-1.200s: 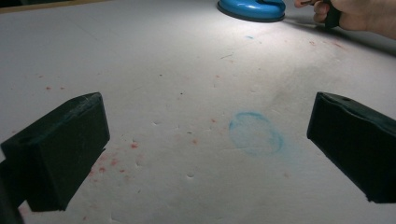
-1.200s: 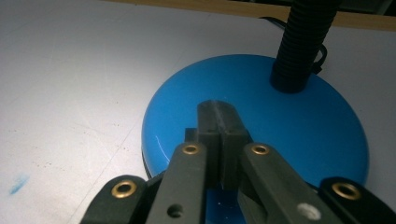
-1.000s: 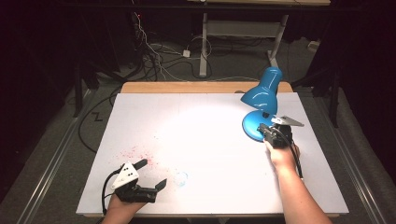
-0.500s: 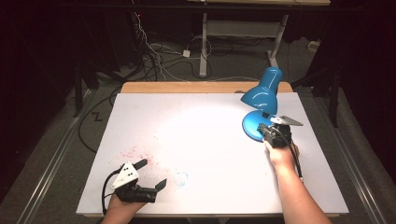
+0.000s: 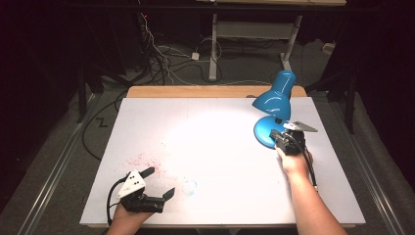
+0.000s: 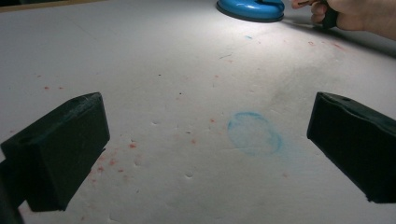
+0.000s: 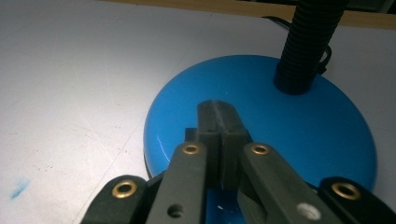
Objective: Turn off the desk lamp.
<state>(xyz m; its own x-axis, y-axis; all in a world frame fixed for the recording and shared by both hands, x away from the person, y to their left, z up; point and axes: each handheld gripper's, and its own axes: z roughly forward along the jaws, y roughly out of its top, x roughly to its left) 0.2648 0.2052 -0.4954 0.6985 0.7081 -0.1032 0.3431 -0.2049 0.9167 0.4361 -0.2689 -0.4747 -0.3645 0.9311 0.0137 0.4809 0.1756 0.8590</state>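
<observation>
In the high view, a blue desk lamp (image 5: 274, 105) stood lit at the far right of the white table (image 5: 220, 122), its shade tipped toward the middle and throwing a bright pool there. The right gripper (image 5: 283, 139) sat at the near edge of the lamp's round base (image 5: 264, 133), while the left gripper (image 5: 159, 183) lay near the front left edge with its jaws spread and nothing between them. The step in hand looked like working the lamp's switch or nudging its base with the closed tool; the next move probably called for a short, steady push down or forward without tipping the lamp. Red specks (image 5: 142, 160) and a faint blue ring (image 5: 189, 187) marked the surface near the left gripper. Beyond the table the room was dark, with cables (image 5: 161, 54) trailing over the floor and a metal stand (image 5: 254, 34) behind. In the left gripper view, the wide-apart black jaws framed the blue ring (image 6: 254, 133) and scattered red dots on the dimpled sheet, with the lamp base (image 6: 251, 8) and the person's right hand (image 6: 355, 14) far off. In the right gripper view, the right gripper (image 7: 218, 123) had its jaws pressed together, empty, their tips over the glossy blue base (image 7: 289, 135), just before the black ribbed neck (image 7: 306, 42); whether the tips touched the base could not be told.
</observation>
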